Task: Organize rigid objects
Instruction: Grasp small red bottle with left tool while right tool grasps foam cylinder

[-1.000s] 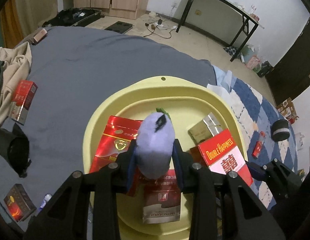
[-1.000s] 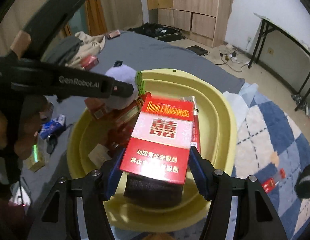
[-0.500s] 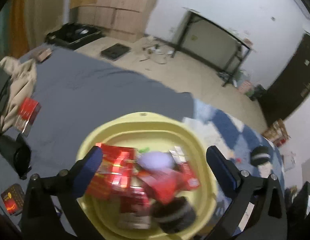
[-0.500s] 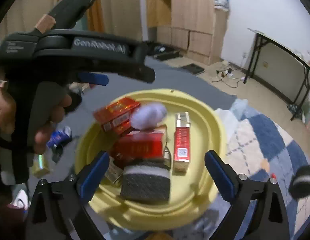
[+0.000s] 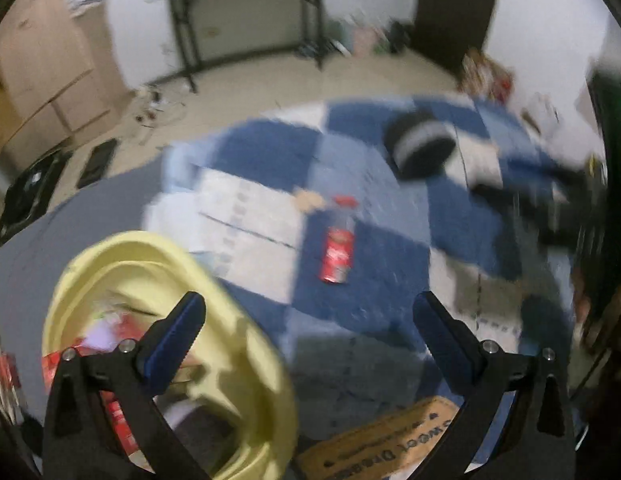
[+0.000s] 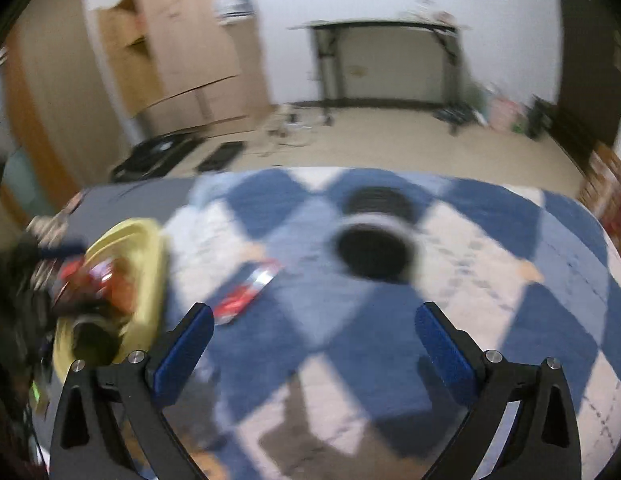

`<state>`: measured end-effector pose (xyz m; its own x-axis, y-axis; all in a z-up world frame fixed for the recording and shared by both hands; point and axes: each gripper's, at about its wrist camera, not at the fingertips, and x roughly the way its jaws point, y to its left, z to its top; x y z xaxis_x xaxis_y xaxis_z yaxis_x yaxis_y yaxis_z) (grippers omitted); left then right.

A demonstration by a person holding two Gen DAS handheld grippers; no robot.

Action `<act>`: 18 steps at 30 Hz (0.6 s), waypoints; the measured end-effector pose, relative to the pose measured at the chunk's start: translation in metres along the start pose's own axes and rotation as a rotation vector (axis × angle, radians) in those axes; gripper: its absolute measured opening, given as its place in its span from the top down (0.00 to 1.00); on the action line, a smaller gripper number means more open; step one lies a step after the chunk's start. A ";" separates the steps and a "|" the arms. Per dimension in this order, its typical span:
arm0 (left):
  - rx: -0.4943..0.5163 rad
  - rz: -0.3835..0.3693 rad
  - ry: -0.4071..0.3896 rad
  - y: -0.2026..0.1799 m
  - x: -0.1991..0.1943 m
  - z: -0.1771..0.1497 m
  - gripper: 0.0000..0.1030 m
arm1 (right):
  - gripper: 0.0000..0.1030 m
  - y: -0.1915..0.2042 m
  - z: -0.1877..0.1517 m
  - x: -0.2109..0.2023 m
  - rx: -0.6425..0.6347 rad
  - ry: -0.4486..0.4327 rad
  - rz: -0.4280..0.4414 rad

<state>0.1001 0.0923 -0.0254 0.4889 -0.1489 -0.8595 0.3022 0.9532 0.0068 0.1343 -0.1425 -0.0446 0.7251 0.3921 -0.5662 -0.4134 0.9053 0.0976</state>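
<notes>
Your left gripper (image 5: 306, 316) stands spread wide with nothing between its pads, as does your right gripper (image 6: 312, 326). Both frames are blurred. Landmark: the yellow basin (image 5: 254, 364), holding red boxes (image 5: 54, 364). To its right on the blue checked blanket (image 5: 370, 280) lies a red pack (image 5: 337, 258); beyond that, a black cylinder with a grey band (image 5: 424, 148).

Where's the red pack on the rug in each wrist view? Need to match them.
Left wrist: red pack lies just above centre, on a blue rug square, right of the yellow basin.
Right wrist: red pack sits left of centre, just right of the basin.
Shared landmark: black roll, beyond and to the pack's right.
</notes>
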 end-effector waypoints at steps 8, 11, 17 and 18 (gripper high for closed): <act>0.017 -0.013 -0.002 -0.018 0.056 0.023 0.10 | 0.00 -0.026 0.043 0.044 0.096 0.048 0.035; -0.013 -0.049 0.024 -0.017 0.071 0.026 0.30 | 0.00 -0.028 0.056 0.067 0.123 0.087 0.044; -0.006 -0.050 0.044 -0.020 0.079 0.018 0.71 | 0.21 -0.034 0.070 0.108 0.115 0.164 -0.001; -0.031 -0.050 0.046 -0.015 0.078 0.019 0.76 | 0.30 -0.035 0.070 0.109 0.118 0.155 0.027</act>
<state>0.1489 0.0616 -0.0828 0.4357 -0.1851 -0.8809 0.2992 0.9528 -0.0523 0.2669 -0.1200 -0.0525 0.6178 0.3947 -0.6801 -0.3572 0.9114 0.2044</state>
